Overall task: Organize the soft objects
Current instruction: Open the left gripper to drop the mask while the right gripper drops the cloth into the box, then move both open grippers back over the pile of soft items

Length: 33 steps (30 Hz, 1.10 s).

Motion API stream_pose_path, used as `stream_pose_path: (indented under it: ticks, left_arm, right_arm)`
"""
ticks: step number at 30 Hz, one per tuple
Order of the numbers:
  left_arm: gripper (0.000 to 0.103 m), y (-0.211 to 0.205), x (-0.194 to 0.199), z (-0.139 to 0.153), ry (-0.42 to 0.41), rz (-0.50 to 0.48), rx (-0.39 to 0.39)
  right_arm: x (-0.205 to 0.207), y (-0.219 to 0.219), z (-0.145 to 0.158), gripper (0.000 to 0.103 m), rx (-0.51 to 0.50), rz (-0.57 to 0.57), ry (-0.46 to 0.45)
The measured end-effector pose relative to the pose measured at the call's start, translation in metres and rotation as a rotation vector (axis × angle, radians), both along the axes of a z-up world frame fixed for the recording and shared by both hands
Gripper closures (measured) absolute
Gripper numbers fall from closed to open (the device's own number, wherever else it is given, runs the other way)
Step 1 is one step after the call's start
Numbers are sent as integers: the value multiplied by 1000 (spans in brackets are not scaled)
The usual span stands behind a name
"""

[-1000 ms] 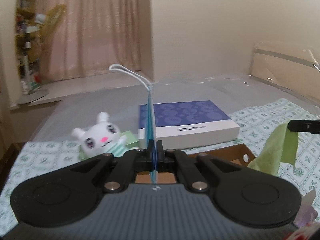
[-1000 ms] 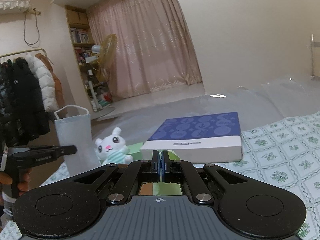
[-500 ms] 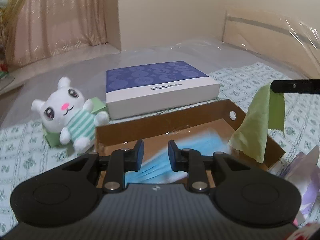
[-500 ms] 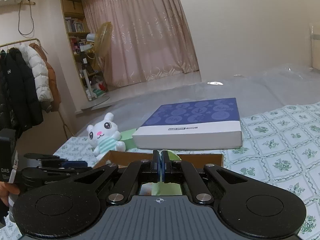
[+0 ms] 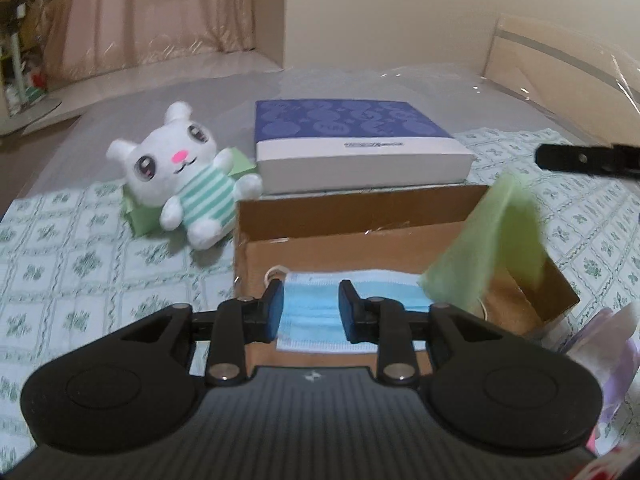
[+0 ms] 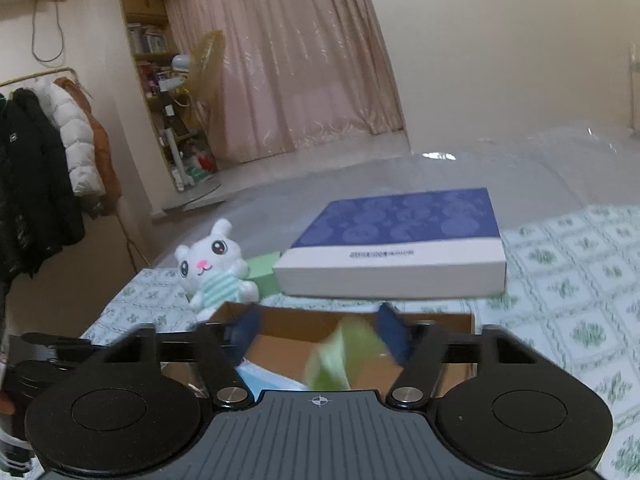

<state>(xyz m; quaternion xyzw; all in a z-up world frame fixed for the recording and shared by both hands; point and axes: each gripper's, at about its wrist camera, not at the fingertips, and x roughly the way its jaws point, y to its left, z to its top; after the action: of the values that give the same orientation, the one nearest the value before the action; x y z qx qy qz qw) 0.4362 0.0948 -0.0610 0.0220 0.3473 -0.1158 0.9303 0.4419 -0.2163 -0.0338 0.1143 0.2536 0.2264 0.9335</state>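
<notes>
Both claws, left (image 5: 308,309) and right (image 6: 320,334), gape; mask (image 5: 320,308) lies flat, crosswise (cloth (image 5: 490,248) blurred) in box (image 5: 360,216).

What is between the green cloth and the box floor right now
Nothing visible. The green cloth hangs blurred over the right part of the open cardboard box, below the open right gripper. Only the blue mask lies inside, left of it.

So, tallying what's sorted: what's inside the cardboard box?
A blue face mask lies flat on the cardboard box floor. A green cloth is over its right side, hiding the floor beneath.
</notes>
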Motion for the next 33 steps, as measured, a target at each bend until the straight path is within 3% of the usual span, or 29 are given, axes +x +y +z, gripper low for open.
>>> stream_pose_path:
  ticks: [9, 21, 26, 33]
  left_arm:
    - [68, 24, -42, 13, 39, 106, -26]
    - [63, 39, -149, 32, 82, 189, -54]
    - [56, 37, -196, 37, 91, 218, -60]
    - [55, 33, -253, 40, 94, 260, -100]
  right_arm:
    - [-30, -26, -17, 37, -28, -33, 147]
    - [-133, -59, -2, 37, 36, -65, 187]
    - [-177, -64, 2, 37, 52, -94, 197]
    - [-230, -58, -3, 37, 8, -71, 231]
